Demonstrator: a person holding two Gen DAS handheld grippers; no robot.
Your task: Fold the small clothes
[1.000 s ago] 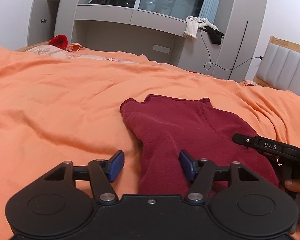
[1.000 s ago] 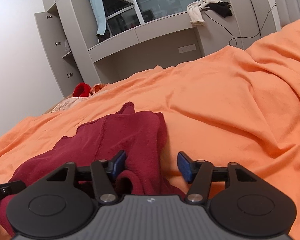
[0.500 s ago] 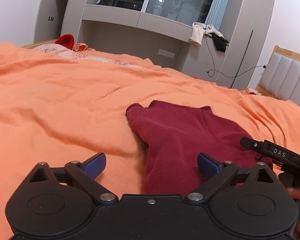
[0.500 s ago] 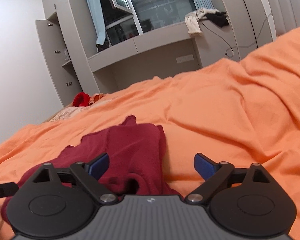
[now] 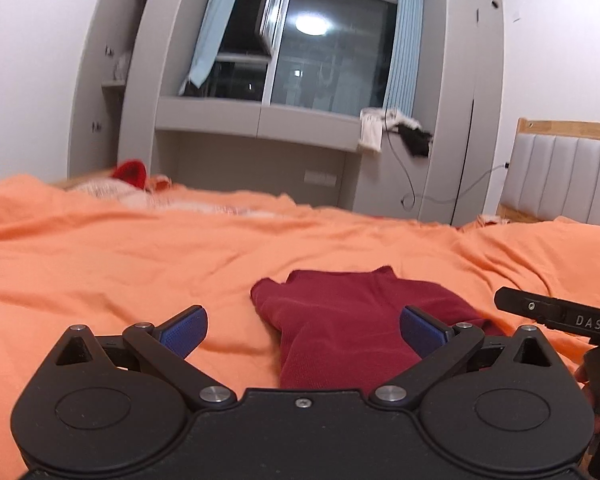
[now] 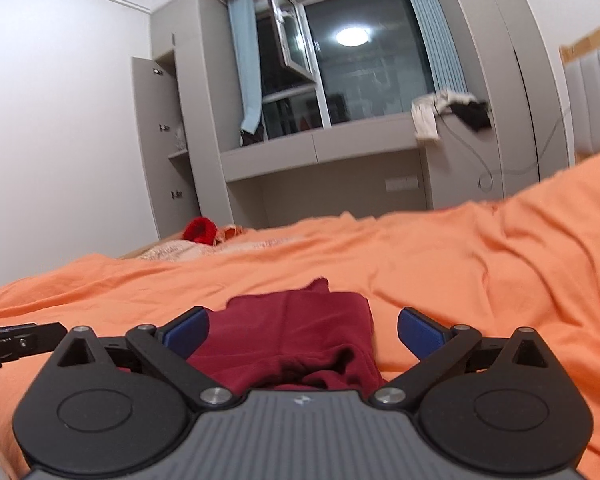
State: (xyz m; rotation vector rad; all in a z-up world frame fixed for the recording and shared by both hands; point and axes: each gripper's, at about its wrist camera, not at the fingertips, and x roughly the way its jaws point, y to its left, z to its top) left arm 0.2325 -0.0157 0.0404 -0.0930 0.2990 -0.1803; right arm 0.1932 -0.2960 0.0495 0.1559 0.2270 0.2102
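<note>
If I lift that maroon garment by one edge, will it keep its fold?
Probably not. The garment looks like soft knit, bunched near the right hand-held gripper, so it would likely droop and unfold. It seems light, and may drag on the wrinkled orange sheet.

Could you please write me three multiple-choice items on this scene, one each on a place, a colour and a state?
1. Where does the garment lie?
A. on the orange bedspread
B. on the window ledge
C. in the cabinet

2. What colour is the garment?
A. white
B. dark red
C. blue

3. How do the left gripper and right gripper stand?
A. both shut on cloth
B. one open, one shut
C. both open

Key: 1 A, the bedspread shows all round it; 2 B, it is dark red in both views; 3 C, the blue fingers of each stand wide apart and grip nothing.
</note>
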